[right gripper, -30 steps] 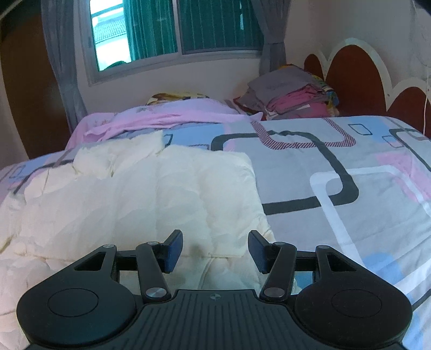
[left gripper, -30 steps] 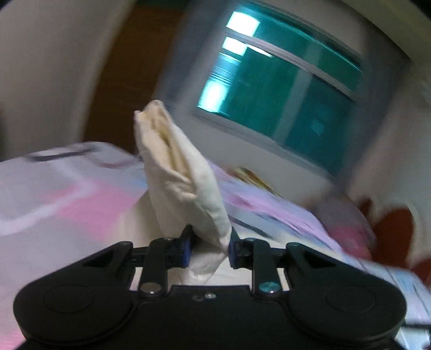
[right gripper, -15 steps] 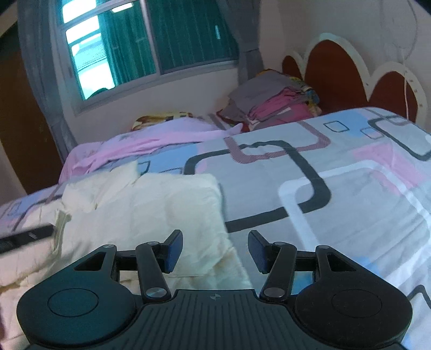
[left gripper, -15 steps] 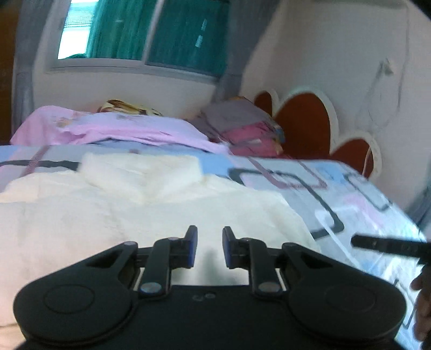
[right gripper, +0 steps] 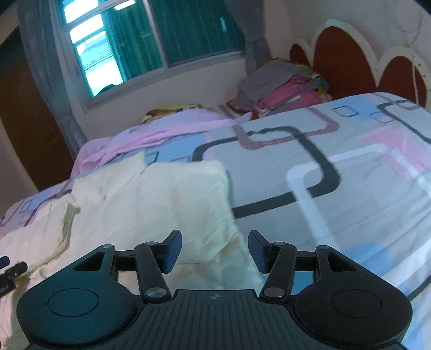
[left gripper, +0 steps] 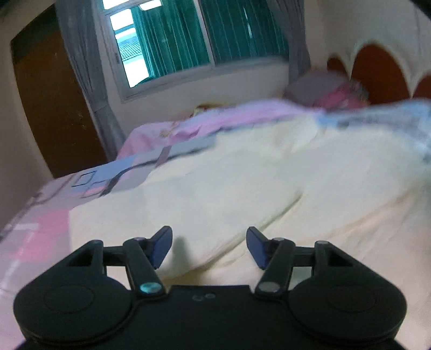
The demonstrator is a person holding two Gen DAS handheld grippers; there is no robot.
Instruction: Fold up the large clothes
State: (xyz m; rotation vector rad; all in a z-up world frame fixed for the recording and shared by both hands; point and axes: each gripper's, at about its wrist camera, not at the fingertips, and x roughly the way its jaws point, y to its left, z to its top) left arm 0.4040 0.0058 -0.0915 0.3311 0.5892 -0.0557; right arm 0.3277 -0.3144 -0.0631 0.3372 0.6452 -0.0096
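cream garment [left gripper: 242,172] spread flat on patterned bedsheet [right gripper: 350,172], left gripper [left gripper: 208,243] above it, jaws opening, nothing between; right gripper [right gripper: 214,250] jaws apart, empty, over garment's edge

Daylight is coming through a window [right gripper: 150,45] in the far wall, where teal curtains [right gripper: 199,29] are hanging behind the glass and grey drapes [left gripper: 86,67] are framing its sides. A brown wooden door [left gripper: 51,107] is standing at the left. A bed [right gripper: 350,172] is filling the foreground under a sheet patterned with pink, blue and grey squares. At its far right corner a scalloped brown headboard [right gripper: 342,56] is rising against a pale wall [right gripper: 309,16].
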